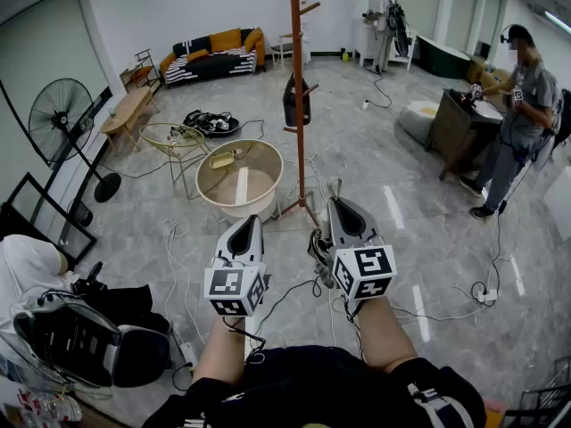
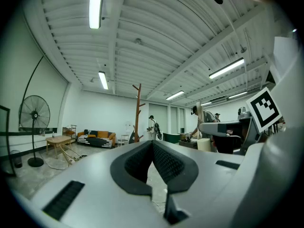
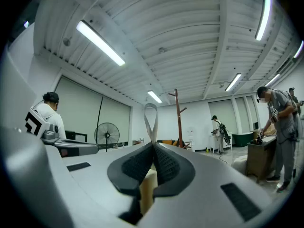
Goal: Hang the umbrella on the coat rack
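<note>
My right gripper is shut on the umbrella's grey strap loop. The loop stands up past the jaw tips. A pale beige part of the umbrella shows just under the jaws, and a dark bundle hangs below that gripper, mostly hidden. The tall brown coat rack stands straight ahead on the floor, with a black item hanging from a lower peg. My left gripper is level beside the right, shut with nothing in it.
A round beige tub and a wire chair stand left of the rack's base. A floor fan, a sofa and cables are around. One person works at a cabinet on the right, another stands at the back.
</note>
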The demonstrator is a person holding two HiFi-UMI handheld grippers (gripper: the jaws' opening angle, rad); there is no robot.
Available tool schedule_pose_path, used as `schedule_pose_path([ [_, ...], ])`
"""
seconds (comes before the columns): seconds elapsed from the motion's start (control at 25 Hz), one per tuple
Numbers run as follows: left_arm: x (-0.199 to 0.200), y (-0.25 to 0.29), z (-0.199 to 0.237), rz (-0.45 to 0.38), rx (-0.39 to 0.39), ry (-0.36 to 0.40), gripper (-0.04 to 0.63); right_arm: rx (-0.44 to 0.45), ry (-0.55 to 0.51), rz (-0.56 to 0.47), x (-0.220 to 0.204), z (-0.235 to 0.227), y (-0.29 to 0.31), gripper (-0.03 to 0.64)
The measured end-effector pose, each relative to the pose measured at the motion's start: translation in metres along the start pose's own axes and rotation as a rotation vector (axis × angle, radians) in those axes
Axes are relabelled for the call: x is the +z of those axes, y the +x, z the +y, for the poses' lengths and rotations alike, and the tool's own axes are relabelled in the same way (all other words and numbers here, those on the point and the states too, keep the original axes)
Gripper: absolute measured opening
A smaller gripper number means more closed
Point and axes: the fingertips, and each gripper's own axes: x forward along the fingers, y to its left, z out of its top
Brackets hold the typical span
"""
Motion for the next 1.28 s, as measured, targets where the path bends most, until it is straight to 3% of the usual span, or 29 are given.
schedule_pose_path([
  [0.2, 0.0, 0.011, 0.037, 0.002, -0.014, -0.009, 0.017, 0.037, 0.027, -0.011, 0.001, 0.026, 0.029, 0.018],
  [0.44, -0.008, 0.033, 0.063, 0.0, -0.056, -0.019, 0.017, 0.012, 0.017, -0.015, -0.004, 0.034, 0.057, 0.018],
  [0.8, -0.026, 0.075, 0.136, -0.011, -0.141, -0.055, 0.017, -0.093, -0.04, -0.023, -0.015, 0.044, 0.119, 0.018],
  [1.08, -0.019, 0.102, 0.174, -0.005, -0.238, -0.109, 0.017, -0.206, -0.026, -0.045, 0.004, 0.039, 0.143, 0.018],
  [1.28, -0.027, 0.125, 0.188, 0.015, -0.258, -0.064, 0.017, -0.248, -0.019, -0.026, -0.006, 0.03, 0.168, 0.018],
])
